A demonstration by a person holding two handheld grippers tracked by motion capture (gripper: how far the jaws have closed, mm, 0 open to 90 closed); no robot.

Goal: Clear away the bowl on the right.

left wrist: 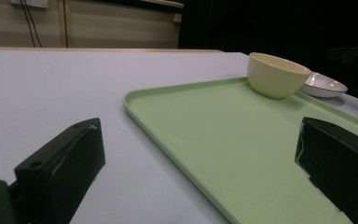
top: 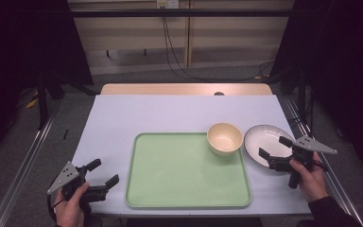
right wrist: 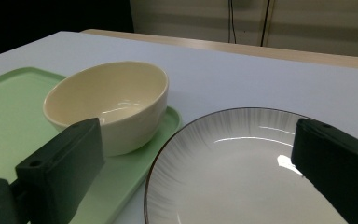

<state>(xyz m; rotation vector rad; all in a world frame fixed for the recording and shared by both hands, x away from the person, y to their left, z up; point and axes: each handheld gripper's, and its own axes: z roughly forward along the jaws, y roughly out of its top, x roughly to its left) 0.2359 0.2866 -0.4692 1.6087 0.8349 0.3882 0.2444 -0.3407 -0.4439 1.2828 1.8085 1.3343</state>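
A: High view?
B: Right gripper [top: 275, 147] hovers wide-jawed over the white ribbed ceramic plate [top: 263, 137], right of the pale green plastic tray [top: 179, 189].
A: Gripper views?
B: Left gripper [left wrist: 196, 154] wide, empty, straddling the tray's edge. Cream bowl [right wrist: 109, 105] sits in the tray's corner.

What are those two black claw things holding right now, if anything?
Nothing. The right hand-held gripper hangs open over the plate without clamping it, and the left hand-held gripper is open beside the green tray.
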